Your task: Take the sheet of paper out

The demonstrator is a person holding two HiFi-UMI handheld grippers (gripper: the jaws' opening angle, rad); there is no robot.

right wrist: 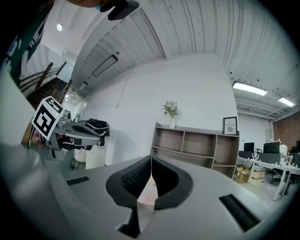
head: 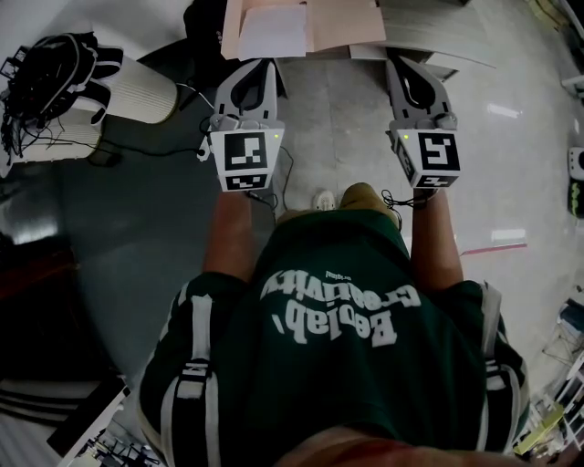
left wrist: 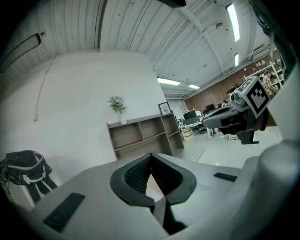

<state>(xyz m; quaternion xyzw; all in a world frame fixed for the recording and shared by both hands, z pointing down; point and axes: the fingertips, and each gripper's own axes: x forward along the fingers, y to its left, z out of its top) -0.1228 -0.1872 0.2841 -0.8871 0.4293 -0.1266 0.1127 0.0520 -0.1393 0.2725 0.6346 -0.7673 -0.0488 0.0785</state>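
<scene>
Ahead of the left tongs [head: 264,63] and right tongs [head: 393,57], a pink folder [head: 347,23] is bearing a white sheet [head: 272,32]; both are seemingly clamping its near edge.

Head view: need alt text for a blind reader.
Seen from above, a person in a green shirt holds the left gripper and right gripper, both shut, toward a pinkish folder bearing a white sheet of paper.

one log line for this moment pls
left gripper: tongs shut, empty | right gripper: tongs shut, empty | sheet of paper: on pink folder ahead of both, not yet gripped
</scene>
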